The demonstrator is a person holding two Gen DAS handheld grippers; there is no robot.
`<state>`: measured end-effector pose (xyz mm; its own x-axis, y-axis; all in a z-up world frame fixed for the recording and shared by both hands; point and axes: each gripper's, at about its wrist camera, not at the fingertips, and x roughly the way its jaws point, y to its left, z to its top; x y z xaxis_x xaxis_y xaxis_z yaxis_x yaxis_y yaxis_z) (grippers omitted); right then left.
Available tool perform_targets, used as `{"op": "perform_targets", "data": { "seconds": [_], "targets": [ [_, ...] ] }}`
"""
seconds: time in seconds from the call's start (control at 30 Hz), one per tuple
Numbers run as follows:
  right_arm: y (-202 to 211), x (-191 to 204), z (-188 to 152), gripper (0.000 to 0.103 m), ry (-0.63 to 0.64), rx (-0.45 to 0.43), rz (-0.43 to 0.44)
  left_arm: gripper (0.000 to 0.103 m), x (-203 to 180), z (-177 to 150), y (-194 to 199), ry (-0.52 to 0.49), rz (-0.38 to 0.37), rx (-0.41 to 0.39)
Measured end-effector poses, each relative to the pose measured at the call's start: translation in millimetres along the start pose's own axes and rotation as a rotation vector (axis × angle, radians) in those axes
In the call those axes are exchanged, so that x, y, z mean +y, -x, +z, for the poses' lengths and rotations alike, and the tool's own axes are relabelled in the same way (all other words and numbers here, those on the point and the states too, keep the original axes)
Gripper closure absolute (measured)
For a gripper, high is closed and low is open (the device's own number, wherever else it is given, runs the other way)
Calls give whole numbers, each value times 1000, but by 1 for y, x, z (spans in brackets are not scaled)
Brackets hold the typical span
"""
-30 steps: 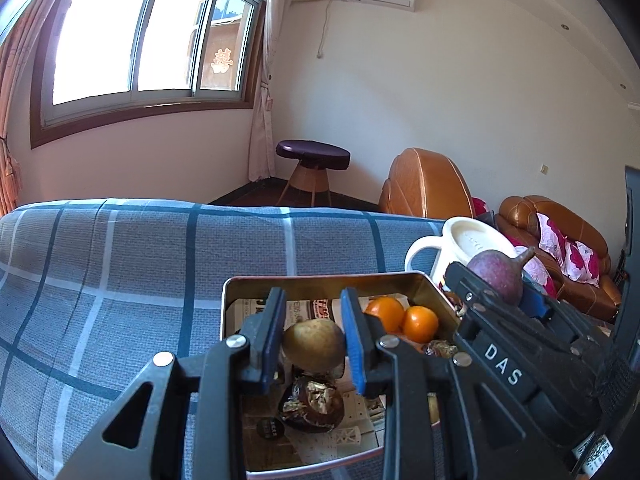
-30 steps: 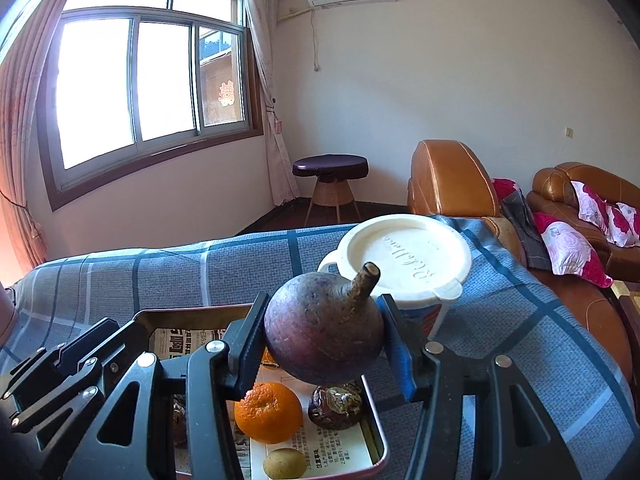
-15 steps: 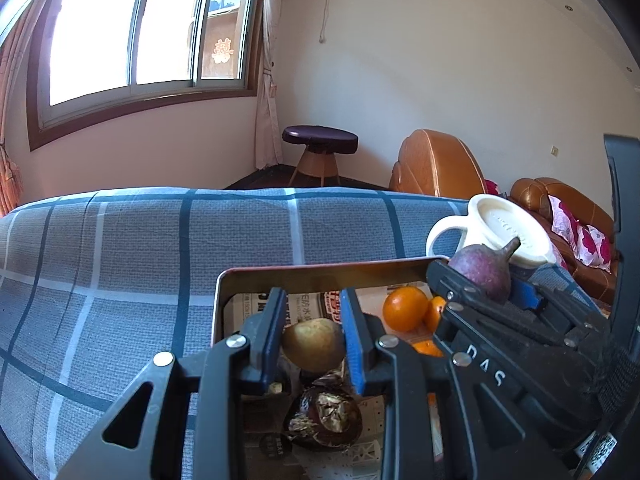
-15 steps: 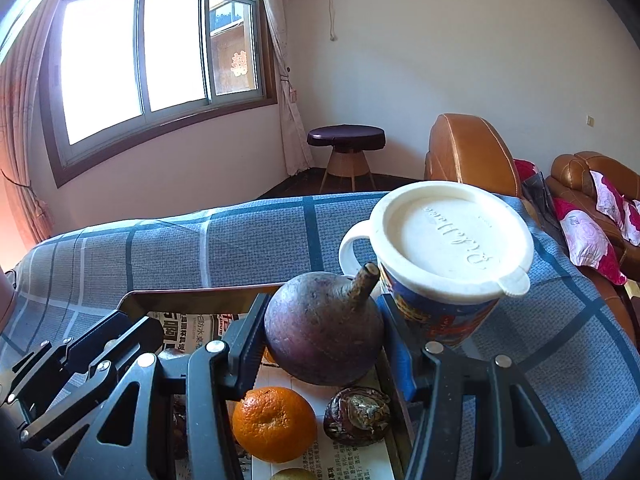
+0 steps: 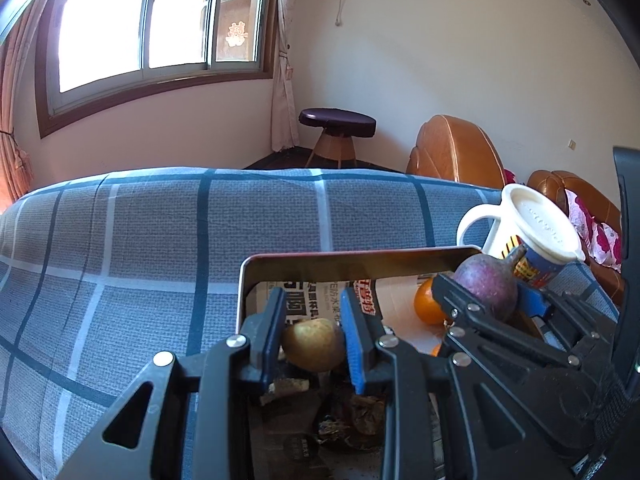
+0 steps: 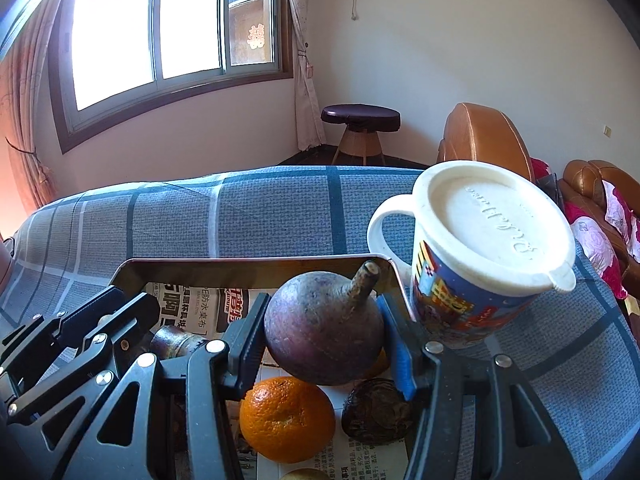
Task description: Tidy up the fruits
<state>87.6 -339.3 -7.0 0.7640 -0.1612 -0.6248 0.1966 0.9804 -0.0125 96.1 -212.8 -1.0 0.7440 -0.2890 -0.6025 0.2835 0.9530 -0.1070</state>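
A metal tray (image 5: pixel 344 266) lined with newspaper sits on the blue plaid cloth; its rim also shows in the right wrist view (image 6: pixel 240 270). My left gripper (image 5: pixel 314 344) is shut on a yellow-brown pear (image 5: pixel 312 344) just above the tray's left part. My right gripper (image 6: pixel 326 338) is shut on a purple passion fruit with a stem (image 6: pixel 324 336), held above the tray's right part; it also shows in the left wrist view (image 5: pixel 486 286). An orange (image 6: pixel 286 418) and a dark wrinkled fruit (image 6: pixel 378 412) lie in the tray below it.
A lidded white mug (image 6: pixel 480 256) stands just right of the tray, close to my right gripper. The plaid cloth (image 5: pixel 140 248) spreads left and beyond. A stool (image 5: pixel 338 130) and leather chairs (image 5: pixel 456 152) stand past the far edge.
Both grippers have tilted down and moved lower toward the tray, each still holding its fruit. The mug now looks closer to the right gripper.
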Motion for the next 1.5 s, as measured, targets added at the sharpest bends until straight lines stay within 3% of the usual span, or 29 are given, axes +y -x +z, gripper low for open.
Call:
{"op": "perform_targets", "data": {
  "seconds": [0.23,0.37,0.77,0.87,0.97,1.03,1.1,1.2,1.5],
  "targets": [
    [0,5,-1,48,44,9,2,74,2,3,-3,-13,9,-2],
    [2,-3,-3,47,31,13,64,74,4,3,-3,-9,3,-5],
    [19,-12,-14,47,36,-12,103,57,5,-5,14,-34,38,-17],
    [24,-14,-15,45,29,-23,110,42,8,-8,22,-31,76,-41],
    [30,-20,-17,37,8,-33,124,27,17,-9,29,-6,77,-60],
    [34,-24,-18,33,-13,-42,144,11,23,-11,36,8,89,-80],
    [39,-27,-20,28,-37,-58,165,0,27,-12,44,14,101,-120],
    [48,-26,-23,22,-45,-97,168,0,32,-16,56,14,96,-176],
    [75,-11,-34,20,-15,-222,145,0,46,-27,75,65,112,-245]
  ]
}}
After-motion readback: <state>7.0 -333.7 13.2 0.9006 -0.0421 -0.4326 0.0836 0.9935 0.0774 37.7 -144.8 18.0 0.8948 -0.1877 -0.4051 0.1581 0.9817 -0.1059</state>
